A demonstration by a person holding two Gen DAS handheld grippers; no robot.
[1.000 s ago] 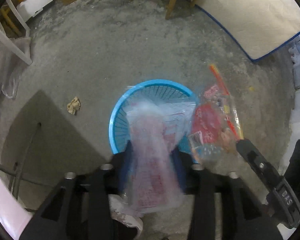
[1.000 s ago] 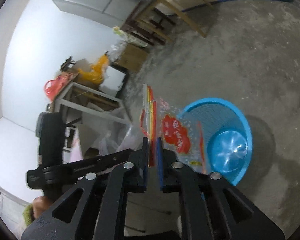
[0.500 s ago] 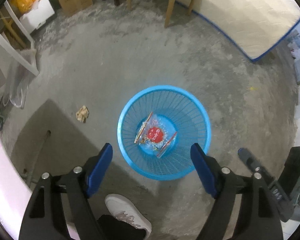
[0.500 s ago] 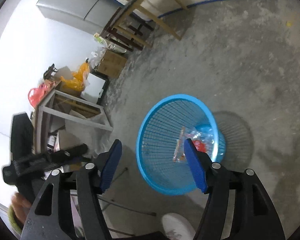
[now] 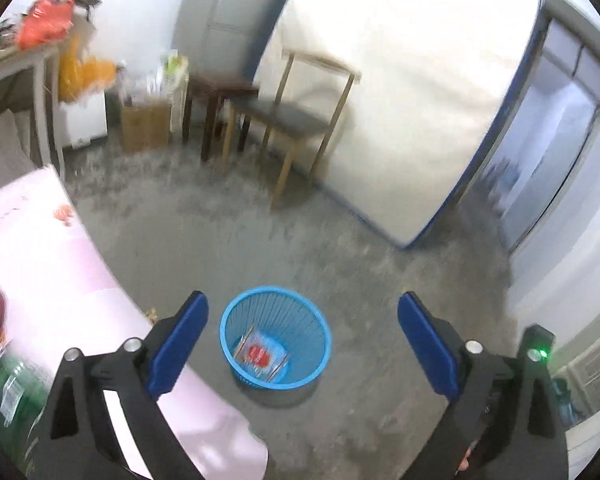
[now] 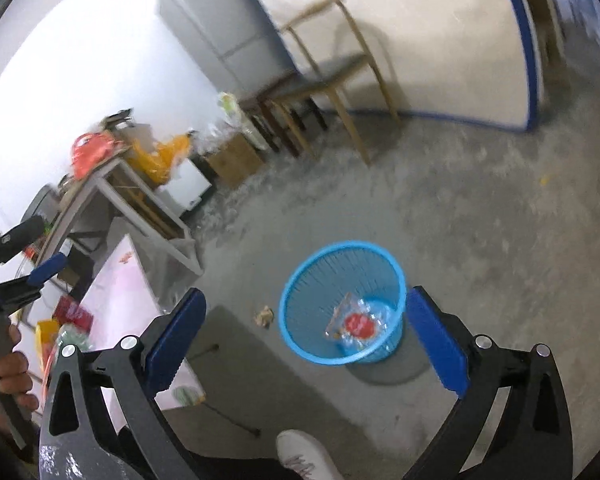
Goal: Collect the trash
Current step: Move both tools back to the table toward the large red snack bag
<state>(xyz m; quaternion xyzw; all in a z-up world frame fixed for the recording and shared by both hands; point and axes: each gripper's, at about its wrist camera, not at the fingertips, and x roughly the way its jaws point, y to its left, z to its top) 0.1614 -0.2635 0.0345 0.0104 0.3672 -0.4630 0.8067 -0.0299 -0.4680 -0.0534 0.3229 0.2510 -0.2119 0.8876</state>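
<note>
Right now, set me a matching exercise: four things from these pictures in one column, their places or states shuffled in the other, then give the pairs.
Things:
1. blue basket
2. red-printed wrapper
3. crumpled paper scrap
4. right gripper

Places or states:
A. lying inside the basket
B. on the bare floor beside the basket
C. jaws opening, nothing between them
D. standing upright on the concrete floor

Pairs: 1-D, 2-A, 3-B, 4-C
</note>
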